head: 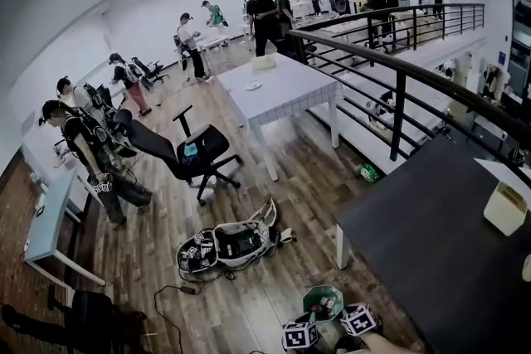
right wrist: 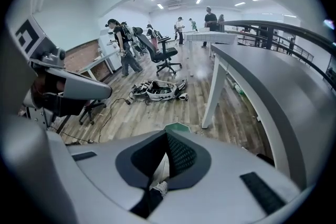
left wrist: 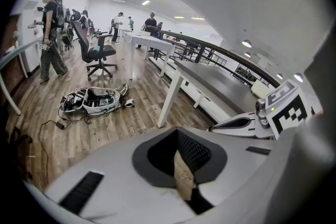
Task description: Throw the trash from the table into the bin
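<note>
A tan scrap of paper stands pinched between the jaws of my left gripper, which is shut on it. My right gripper is shut too, with a small white crumpled scrap caught low between its jaws. The green bin sits on the wood floor beside the dark table, and its rim shows just past the right jaws. In the head view only the two marker cubes show, left and right, both close over the bin.
A white box stands on the dark table's far right. An open backpack with cables lies on the floor ahead. Beyond are a black office chair, a white table, a black railing and several people.
</note>
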